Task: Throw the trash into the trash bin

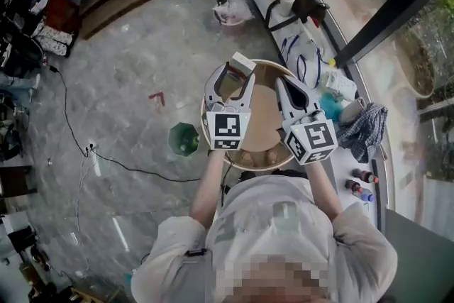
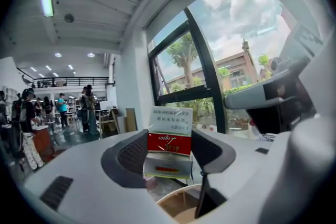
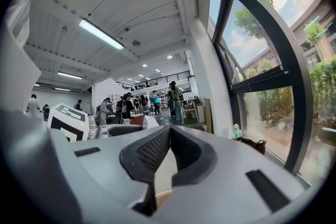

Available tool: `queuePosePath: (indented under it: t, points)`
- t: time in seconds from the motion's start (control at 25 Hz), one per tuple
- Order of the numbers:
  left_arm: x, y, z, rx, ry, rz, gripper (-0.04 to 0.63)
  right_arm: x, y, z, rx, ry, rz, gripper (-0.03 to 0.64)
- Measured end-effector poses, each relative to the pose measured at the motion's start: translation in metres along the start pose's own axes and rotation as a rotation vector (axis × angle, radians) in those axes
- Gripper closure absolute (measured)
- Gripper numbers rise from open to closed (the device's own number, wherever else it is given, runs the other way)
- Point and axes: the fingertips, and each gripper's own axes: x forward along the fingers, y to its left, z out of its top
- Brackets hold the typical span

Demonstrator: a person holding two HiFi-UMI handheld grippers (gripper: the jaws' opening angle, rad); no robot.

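Left tongs [image 1: 237, 71] [image 2: 169, 148]: pinching a red-and-white carton [image 1: 242, 63] [image 2: 169, 131] crosswise between both pads, the carton's top projecting beyond the tips. Right tongs [image 1: 284, 83] [image 3: 168, 140]: pressed together at the tips, nothing between them, held just beside the left pair and clear of the carton. Both pairs are above the round wooden desk [image 1: 264, 125]. A green bin [image 1: 184, 140] stands on the floor, to the outer side of the left tongs and well apart from the carton.
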Motion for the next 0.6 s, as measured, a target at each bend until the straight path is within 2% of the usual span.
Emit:
queuePosePath:
  t: [0.12,0.36,0.6]
  points:
    - [-0.025,0.021,0.001,-0.021,0.003,0.078,0.333,0.008,0.030,-0.004,-0.007,0.004,0.060,0.603]
    - [-0.055,0.049,0.020,-0.026,-0.046,0.174,0.333,0.018,0.071,0.001,-0.010,0.002,0.173,0.603]
    - [-0.078,0.076,0.017,-0.079,-0.062,0.261,0.331,0.023,0.093,0.001,-0.019,0.022,0.235,0.603]
